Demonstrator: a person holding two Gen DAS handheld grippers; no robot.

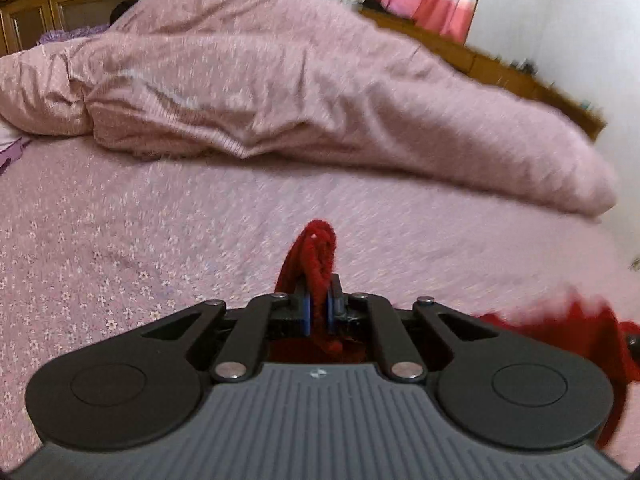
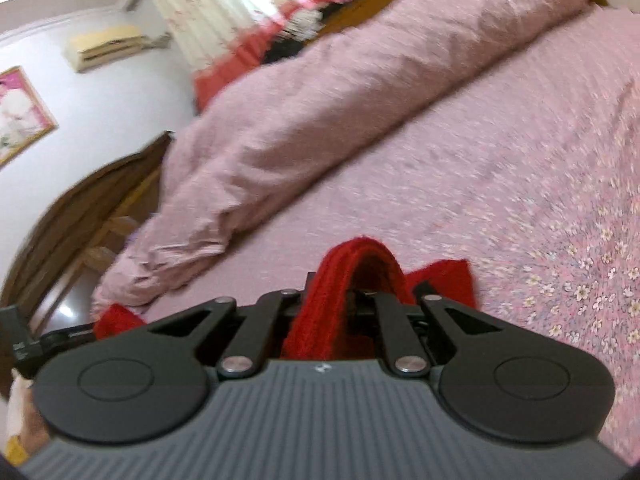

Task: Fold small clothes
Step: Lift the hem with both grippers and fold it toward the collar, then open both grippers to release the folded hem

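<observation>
**Red knit held over the pink bed**

A bed with a pink flowered sheet (image 1: 120,240) fills the room in front of me. Nearest, the left gripper (image 1: 319,304) is clamped on a fold of the red knit garment (image 1: 316,248), which loops up between its blue pads (image 1: 307,312) — more of the red cloth trails off to the right, blurred. The right gripper (image 2: 360,300) is likewise closed on a thick red band of that garment, a corner of it lying on the sheet just beyond. Further back sits a rumpled pink duvet (image 1: 280,80), then a wooden bed frame (image 1: 520,76) and red-hemmed curtains (image 2: 224,12) — an air conditioner (image 2: 106,46) hangs high on the wall.
</observation>
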